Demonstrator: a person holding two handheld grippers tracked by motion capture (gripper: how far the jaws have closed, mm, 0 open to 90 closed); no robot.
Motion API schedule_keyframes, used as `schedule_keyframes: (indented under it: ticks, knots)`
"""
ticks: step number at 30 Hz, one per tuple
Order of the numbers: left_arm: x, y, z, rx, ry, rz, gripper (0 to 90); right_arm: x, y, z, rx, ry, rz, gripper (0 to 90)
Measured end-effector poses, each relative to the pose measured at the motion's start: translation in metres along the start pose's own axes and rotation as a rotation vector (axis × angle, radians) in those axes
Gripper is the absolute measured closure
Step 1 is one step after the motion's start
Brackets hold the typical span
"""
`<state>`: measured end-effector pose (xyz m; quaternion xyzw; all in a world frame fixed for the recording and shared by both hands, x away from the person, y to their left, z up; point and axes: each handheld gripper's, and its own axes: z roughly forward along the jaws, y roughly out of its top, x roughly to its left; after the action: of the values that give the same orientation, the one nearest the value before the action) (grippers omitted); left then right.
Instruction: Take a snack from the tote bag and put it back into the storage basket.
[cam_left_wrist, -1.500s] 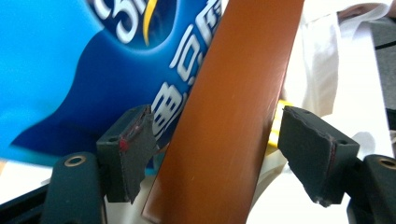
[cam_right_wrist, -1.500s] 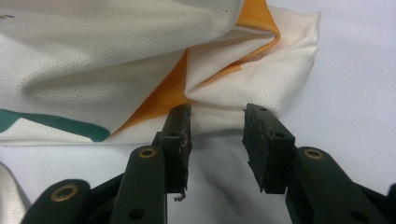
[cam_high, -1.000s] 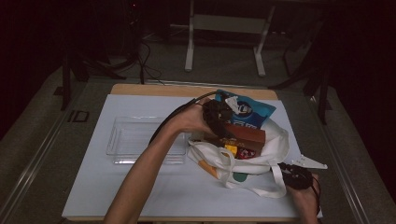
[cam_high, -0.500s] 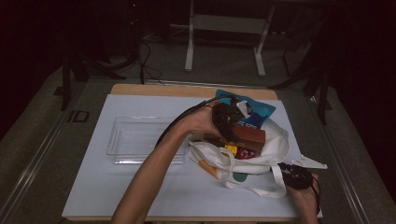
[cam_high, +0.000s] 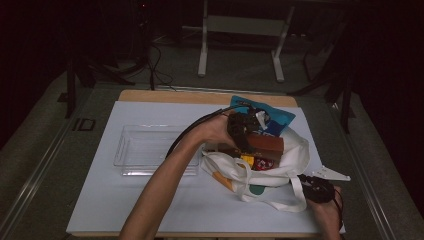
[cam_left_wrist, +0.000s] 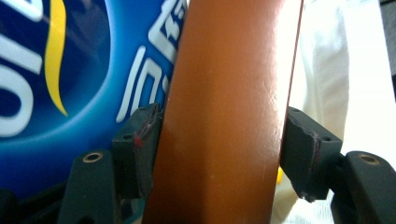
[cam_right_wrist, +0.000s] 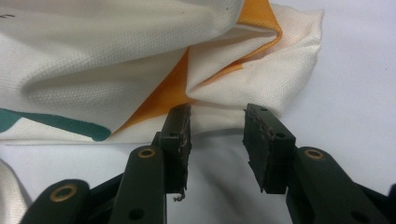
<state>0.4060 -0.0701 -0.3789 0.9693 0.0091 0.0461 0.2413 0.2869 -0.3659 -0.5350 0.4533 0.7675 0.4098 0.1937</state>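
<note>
A white tote bag (cam_high: 295, 155) with orange and green print lies on the white mat, with a brown box (cam_high: 267, 145) on top of its contents. My left gripper (cam_high: 245, 131) reaches over the bag's mouth. In the left gripper view my left gripper (cam_left_wrist: 217, 140) has its jaws on either side of the brown box (cam_left_wrist: 229, 93); they have just been closing and both pads touch it. My right gripper (cam_high: 314, 187) rests by the bag's strap at the front right. In the right gripper view my right gripper (cam_right_wrist: 217, 140) stands open, the tote bag's cloth (cam_right_wrist: 116, 70) just beyond its tips.
A blue snack bag (cam_high: 277, 119) lies behind the tote, close beside the box (cam_left_wrist: 70, 70). A clear plastic tray (cam_high: 150, 150) sits left of the bag on the mat. A small white part (cam_high: 330, 173) lies at the right mat edge. The table's front edge is close to my right hand.
My left gripper has edged to the right over the bag, onto the brown box. The right hand has not moved.
</note>
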Motion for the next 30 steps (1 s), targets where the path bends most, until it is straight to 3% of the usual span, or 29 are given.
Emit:
schedule_keyframes:
  ticks: [12,20,30]
  knots:
    - [0.001,-0.002,0.003,0.054,0.003,0.014,36.5,0.000,0.000,0.000,0.000,0.000,-0.001,61.0]
    - [-0.004,0.005,-0.002,0.127,0.009,0.063,42.2,0.000,0.000,0.000,0.000,-0.001,-0.001,61.0]
    - [-0.004,0.002,-0.011,0.120,0.019,0.073,42.8,0.000,0.000,0.000,0.000,-0.002,-0.003,61.0]
